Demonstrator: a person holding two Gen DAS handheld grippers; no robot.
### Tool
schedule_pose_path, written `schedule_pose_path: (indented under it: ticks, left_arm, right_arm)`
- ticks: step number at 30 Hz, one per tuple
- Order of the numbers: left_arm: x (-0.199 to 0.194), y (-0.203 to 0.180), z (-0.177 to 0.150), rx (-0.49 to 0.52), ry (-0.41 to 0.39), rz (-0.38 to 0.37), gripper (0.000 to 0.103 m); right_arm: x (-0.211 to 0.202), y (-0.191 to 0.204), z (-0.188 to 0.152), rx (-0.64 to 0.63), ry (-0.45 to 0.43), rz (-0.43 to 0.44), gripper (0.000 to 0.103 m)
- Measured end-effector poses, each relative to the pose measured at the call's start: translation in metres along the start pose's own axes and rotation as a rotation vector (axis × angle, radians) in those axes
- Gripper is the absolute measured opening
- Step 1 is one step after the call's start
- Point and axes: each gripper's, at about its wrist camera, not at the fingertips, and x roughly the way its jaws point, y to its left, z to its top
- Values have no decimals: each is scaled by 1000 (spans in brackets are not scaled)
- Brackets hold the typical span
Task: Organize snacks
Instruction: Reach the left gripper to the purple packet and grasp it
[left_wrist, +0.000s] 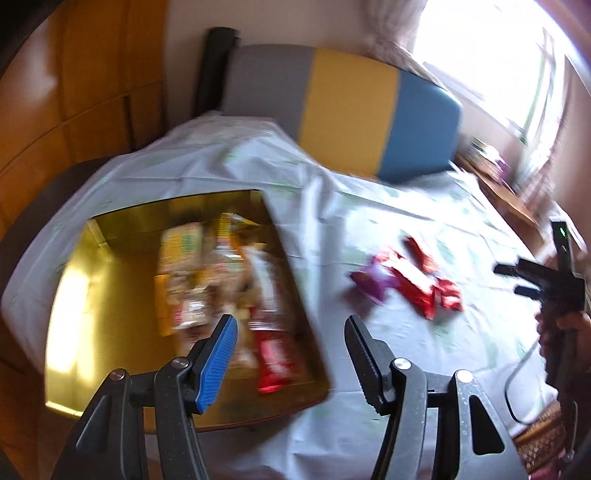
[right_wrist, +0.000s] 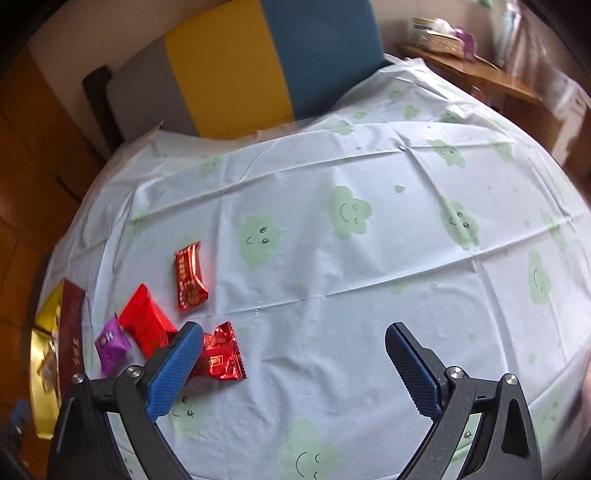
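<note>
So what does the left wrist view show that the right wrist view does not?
Only the left wrist view shows the inside of the gold box, with blurred snack packs lying in it, and the right claw seen from the side. Only the right wrist view shows the wooden shelf's basket clearly. Both show the red packets, the purple packet, the tablecloth and the striped cushion.

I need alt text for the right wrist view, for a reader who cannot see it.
The open, empty right hand-held gripper hovers over a tablecloth with green smiling clouds. To its left lie three red snack packets and a purple one, with a gold box at the left edge.
</note>
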Motion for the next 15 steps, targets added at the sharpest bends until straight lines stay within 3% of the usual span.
schedule_pose_path:
  ticks: [3,11,15]
  left_arm:
    - [12,-24,8,47,36,-48,58]
    - [70,-87,34,282,142,-38,58]
    - [103,-99,37,338,206,-37,61]
  right_arm:
    - [-4,1,0,-2,-5,13,100]
    - [-7,7,0,-14,-16,49,100]
    - [-11,6,2,0,-22,66,100]
